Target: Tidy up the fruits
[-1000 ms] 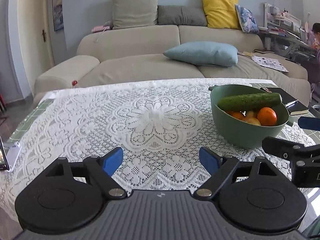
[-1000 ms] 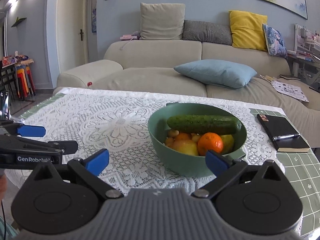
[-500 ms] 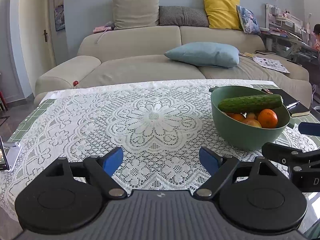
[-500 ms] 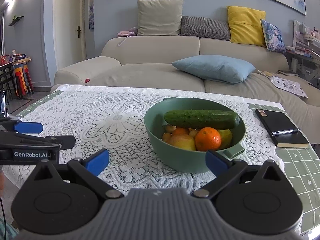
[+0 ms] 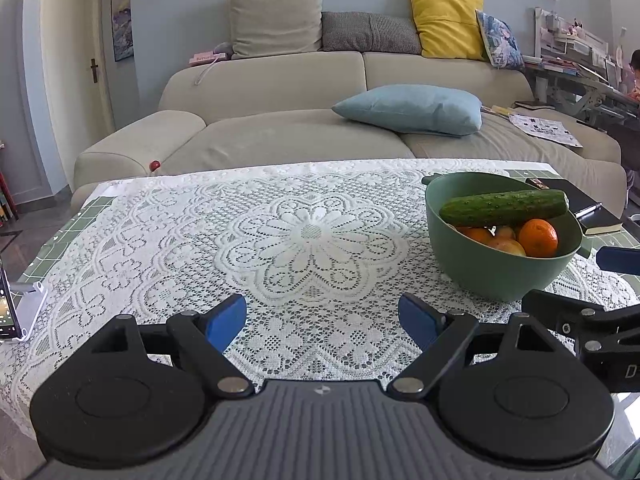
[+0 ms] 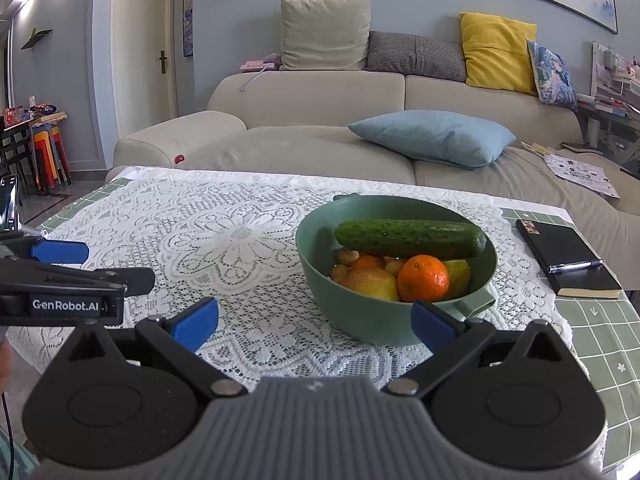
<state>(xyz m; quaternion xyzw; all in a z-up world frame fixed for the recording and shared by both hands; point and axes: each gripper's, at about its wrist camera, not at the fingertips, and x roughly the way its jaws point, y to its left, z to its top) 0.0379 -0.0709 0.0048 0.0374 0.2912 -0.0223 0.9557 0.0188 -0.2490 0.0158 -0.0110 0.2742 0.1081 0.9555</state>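
Here, the left gripper (image 5: 322, 320) is held level and low over the near edge of the lace-covered table (image 5: 160, 248), its blue-padded jaws spread wide with nothing between them. Its fingers are pointed toward the sofa (image 5: 280, 80). To its right, the right gripper (image 6: 314, 318) is held level too, jaws parted and empty, aimed straight at the green bowl (image 6: 360, 320). The bowl is set toward the table's right edge, just beyond the right fingertips. A cucumber (image 6: 410, 238) is laid across its rim, over an orange (image 6: 423, 278) and other fruit. A black notebook (image 6: 568, 256) is seen near the right edge.
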